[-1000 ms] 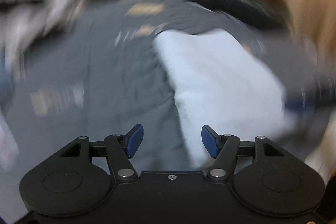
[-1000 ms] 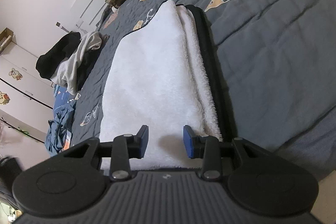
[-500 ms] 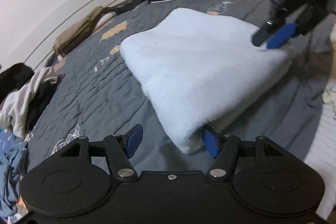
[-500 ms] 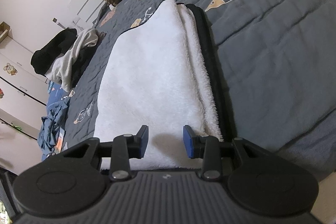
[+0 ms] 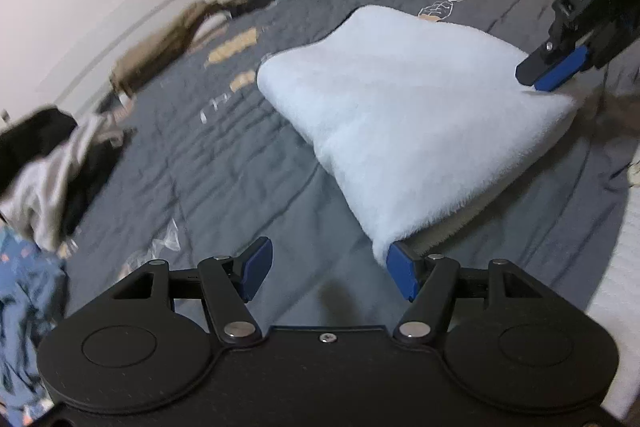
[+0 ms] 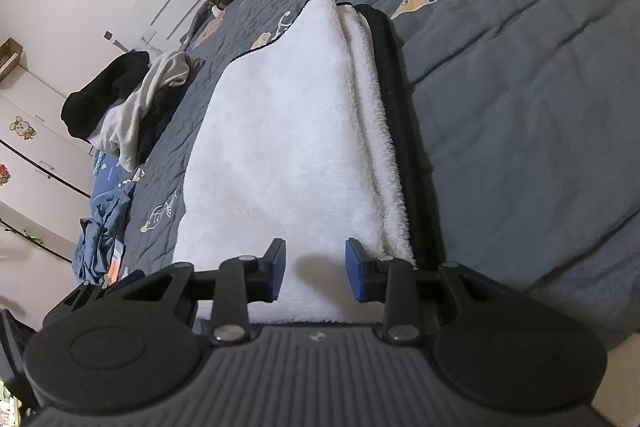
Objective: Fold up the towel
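Now I hold my left fingers (image 5: 328,273) spread wide at the near corner of the towel (image 5: 404,115), low in the left wrist view. One blue pad (image 5: 402,275) sits just beside that corner, and nothing is between the two; I judge this is so I can take the corner for the next fold.

My right fingers (image 6: 316,269) are at the other near corner, at the bottom centre of the right wrist view. They have just been closing a little, but a gap remains and they grip nothing; white pile lies below them. From the left wrist view, upper right, one right pad (image 5: 560,71) seems to rest on the towel's top, perhaps to keep the layers from sliding.

The towel lies on the grey quilted bed (image 6: 520,107), already folded into a long thick stack. It is white and fluffy, with a dark edge band (image 6: 404,131) along its right side, and the layers there are not fully even.
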A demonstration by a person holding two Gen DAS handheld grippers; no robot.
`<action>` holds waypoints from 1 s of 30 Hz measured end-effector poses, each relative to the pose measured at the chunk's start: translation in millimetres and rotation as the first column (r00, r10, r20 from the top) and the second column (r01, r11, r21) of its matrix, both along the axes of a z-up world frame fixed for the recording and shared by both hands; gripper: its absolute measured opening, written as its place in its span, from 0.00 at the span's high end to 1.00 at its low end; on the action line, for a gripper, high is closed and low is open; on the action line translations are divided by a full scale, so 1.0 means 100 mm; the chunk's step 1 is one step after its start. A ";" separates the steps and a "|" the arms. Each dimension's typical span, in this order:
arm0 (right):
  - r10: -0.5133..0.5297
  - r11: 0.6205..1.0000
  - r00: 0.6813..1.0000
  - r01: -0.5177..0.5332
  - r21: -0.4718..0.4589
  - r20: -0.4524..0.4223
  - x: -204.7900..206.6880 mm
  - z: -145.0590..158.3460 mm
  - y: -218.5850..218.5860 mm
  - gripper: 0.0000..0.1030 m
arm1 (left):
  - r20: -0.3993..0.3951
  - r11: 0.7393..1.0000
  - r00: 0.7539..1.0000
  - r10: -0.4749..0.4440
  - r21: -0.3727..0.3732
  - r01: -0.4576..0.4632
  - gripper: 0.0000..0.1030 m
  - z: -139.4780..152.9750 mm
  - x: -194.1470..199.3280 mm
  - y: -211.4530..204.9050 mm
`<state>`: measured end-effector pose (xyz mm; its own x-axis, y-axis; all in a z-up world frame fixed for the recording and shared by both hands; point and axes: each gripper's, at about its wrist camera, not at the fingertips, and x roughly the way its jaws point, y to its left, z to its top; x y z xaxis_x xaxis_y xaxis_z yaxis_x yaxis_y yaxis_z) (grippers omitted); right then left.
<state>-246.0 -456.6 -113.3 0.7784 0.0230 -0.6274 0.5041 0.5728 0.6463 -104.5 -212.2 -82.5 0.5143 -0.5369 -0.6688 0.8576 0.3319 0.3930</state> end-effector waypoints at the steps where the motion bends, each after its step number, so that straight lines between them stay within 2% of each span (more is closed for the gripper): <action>1: 0.000 1.000 1.000 0.000 -0.005 -0.001 -0.01 0.02 0.00 0.69 | -0.021 1.000 1.000 0.005 -0.005 -0.006 0.39 0.04 0.04 0.03; 3: 0.006 1.000 1.000 -0.006 -0.023 -0.006 -0.01 0.08 0.03 0.68 | -0.075 0.999 0.997 0.018 -0.027 -0.020 0.39 0.13 0.12 0.11; 8: 0.006 0.999 0.999 -0.005 -0.052 0.034 -0.04 0.31 0.01 0.65 | -0.222 0.977 0.974 0.053 -0.189 -0.096 0.40 0.42 0.34 0.29; 14: 0.031 0.980 0.999 -0.026 -0.196 0.021 0.23 0.64 -0.25 0.65 | -0.352 0.943 0.936 0.022 -0.303 -0.136 0.40 0.54 0.44 0.24; 17: 0.051 0.966 0.998 -0.044 -0.256 0.021 0.44 0.72 -0.43 0.64 | -0.401 0.933 0.916 -0.011 -0.334 -0.135 0.40 0.56 0.47 0.19; 21: 0.064 0.944 0.998 -0.053 -0.327 0.022 0.74 0.73 -0.70 0.64 | -0.431 0.920 0.902 -0.012 -0.357 -0.159 0.39 0.57 0.52 0.16; 27: 0.064 0.916 0.998 -0.056 -0.397 0.008 1.18 0.57 -1.05 0.64 | -0.466 0.896 0.885 0.009 -0.388 -0.213 0.39 0.58 0.65 0.14; 30: 0.052 0.918 0.999 -0.052 -0.394 -0.010 1.36 0.43 -1.19 0.64 | -0.478 0.894 0.878 0.023 -0.384 -0.232 0.39 0.55 0.72 0.10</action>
